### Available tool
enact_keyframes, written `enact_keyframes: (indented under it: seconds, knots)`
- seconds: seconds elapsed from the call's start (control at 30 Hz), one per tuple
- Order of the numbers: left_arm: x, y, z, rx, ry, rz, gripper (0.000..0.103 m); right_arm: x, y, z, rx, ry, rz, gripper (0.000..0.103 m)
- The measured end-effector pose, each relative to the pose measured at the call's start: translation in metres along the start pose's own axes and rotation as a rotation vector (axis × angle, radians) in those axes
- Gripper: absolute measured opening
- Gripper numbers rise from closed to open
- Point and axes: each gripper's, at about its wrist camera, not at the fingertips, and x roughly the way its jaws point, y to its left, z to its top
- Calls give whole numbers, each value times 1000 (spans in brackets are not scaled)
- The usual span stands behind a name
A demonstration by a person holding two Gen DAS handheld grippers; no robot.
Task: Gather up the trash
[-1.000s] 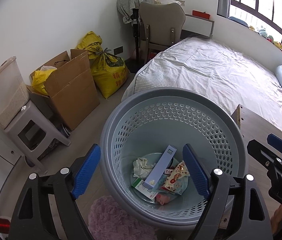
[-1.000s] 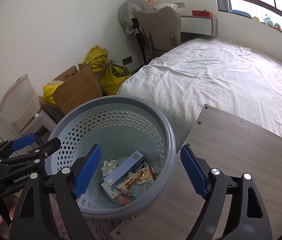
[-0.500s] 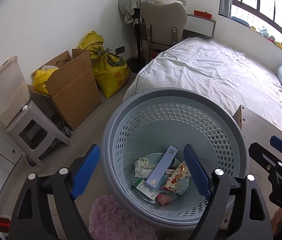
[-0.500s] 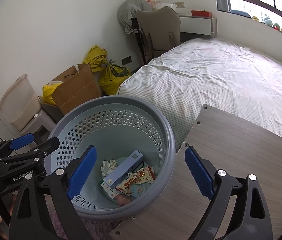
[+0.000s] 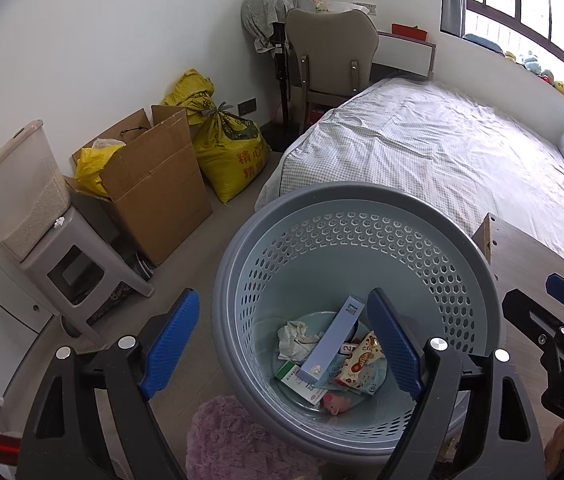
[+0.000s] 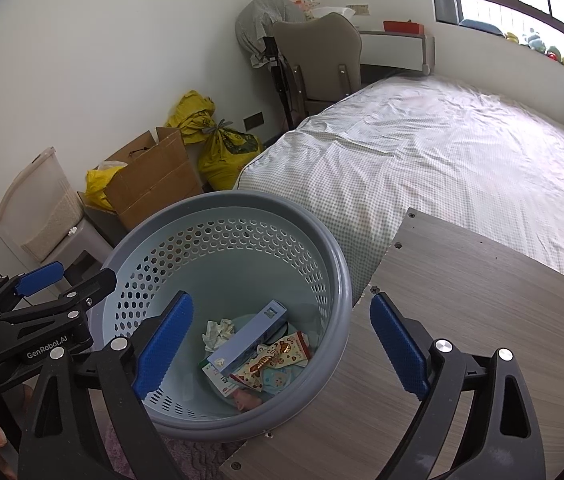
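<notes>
The left gripper (image 5: pixel 282 344) is being held with its jaws spread wide and nothing between them; the grey perforated basket (image 5: pixel 362 200) is lying just ahead of and below its fingertips, with the near rim framed between the two blue pads; against the frames of a second ago this view is barely being altered, only a slight drift being noted. The right gripper (image 6: pixel 282 340) is likewise being held spread and empty; its jaws are being shown a little wider apart than a second ago, and its left finger is hanging over the basket's mouth while its right finger is hanging over the wooden table (image 6: pixel 482 320).

The trash is being kept at the bottom of the basket, below and ahead of both grippers: a long pale-blue box (image 5: pixel 332 346) is leaning across a crumpled tissue (image 5: pixel 294 338), a snack wrapper (image 5: pixel 358 366), a green-and-white carton (image 5: pixel 302 378) and a small pink item (image 5: pixel 334 402); none of it is being touched.

No loose litter is being seen on the visible part of the table beneath the right gripper; the widening of empty jaws above the basket is being read as a drop just completed, so the collecting is judged to be at or near its end, unless further pieces are lying outside both views.
</notes>
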Motion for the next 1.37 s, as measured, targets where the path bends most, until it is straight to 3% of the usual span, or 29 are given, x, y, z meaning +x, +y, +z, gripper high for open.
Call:
enact_keyframes:
  seconds: [1.37]
  knots:
    - [3, -5, 0, 0, 15, -30, 82, 0, 1, 0, -1, -1, -1, 89]
